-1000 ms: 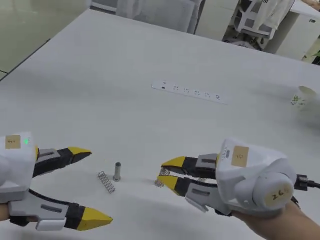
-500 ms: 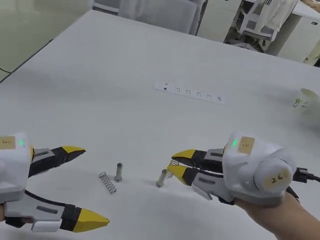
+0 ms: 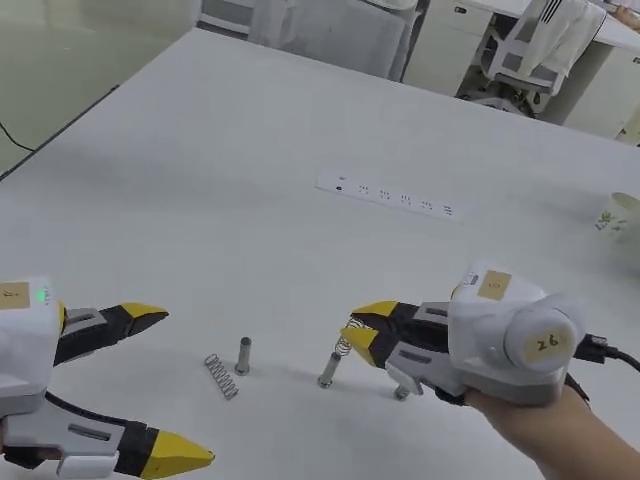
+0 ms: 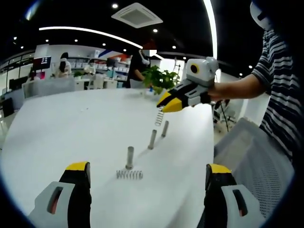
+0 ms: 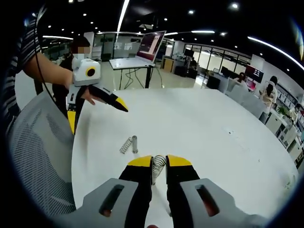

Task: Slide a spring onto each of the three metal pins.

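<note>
Right gripper (image 3: 358, 330) clenched on a spring (image 3: 345, 343) just above a pin (image 3: 328, 370), left gripper (image 3: 175, 388) spread wide, loose spring (image 3: 221, 376) lying beside another pin (image 3: 243, 355) on white bench (image 3: 250, 150)

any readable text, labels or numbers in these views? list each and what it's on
"26": handwritten on the round rear cap of the right gripper, head view.
Right-hand sticker, tan, on top of that gripper: marks too blurred to read.
Left-hand sticker, tan, on the left gripper: too blurred to read.
Green print on the paper cup: too small to read.
</note>
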The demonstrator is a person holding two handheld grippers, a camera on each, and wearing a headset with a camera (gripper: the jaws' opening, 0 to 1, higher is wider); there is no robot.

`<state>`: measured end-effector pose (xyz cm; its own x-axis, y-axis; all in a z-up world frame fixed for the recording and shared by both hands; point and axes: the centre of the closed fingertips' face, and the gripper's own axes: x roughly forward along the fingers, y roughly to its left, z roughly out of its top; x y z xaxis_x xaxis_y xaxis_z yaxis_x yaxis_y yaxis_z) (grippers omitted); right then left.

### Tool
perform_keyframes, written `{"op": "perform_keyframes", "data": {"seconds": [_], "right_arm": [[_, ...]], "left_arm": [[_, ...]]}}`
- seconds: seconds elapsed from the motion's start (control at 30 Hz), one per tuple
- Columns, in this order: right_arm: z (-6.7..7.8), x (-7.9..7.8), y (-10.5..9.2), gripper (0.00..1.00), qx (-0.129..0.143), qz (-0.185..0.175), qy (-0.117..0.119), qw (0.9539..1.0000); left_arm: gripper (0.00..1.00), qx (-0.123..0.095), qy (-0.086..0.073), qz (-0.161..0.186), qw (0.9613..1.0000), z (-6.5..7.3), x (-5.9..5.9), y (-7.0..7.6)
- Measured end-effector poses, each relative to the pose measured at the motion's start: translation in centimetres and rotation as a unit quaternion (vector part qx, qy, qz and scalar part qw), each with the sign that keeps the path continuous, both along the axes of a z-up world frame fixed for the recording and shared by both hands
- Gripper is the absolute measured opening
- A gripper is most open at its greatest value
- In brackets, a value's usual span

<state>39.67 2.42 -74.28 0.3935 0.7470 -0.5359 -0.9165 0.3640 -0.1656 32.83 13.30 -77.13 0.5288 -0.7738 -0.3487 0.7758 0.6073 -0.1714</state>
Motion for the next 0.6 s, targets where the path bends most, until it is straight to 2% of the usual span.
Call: {"op": "perform_keyframes", "data": {"seconds": [0.13, 0.23, 0.37, 0.6], "right_arm": [[-0.5, 0.2, 0.0, 0.07, -0.001, -0.004, 0.007, 1.0], [-1.0, 0.2, 0.0, 0.07, -0.014, 0.002, 0.001, 0.9999], [-1.2, 0.2, 0.2, 0.07, -0.012, 0.001, 0.007, 0.9999], [-2.6, 0.2, 0.0, 0.08, -0.026, 0.001, 0.011, 0.9996]], "left_arm": [[0.98, -0.001, 0.0, 0.002, 1.0, 0.1, 0.0, 0.1], [0.98, 0.0, 0.003, 0.004, 1.0, -0.2, 0.0, 0.3], [0.98, 0.0, 0.004, 0.004, 1.0, -0.2, -0.1, 0.3], [0.98, -0.002, 0.005, 0.008, 1.0, -0.2, -0.3, 0.5]]}}
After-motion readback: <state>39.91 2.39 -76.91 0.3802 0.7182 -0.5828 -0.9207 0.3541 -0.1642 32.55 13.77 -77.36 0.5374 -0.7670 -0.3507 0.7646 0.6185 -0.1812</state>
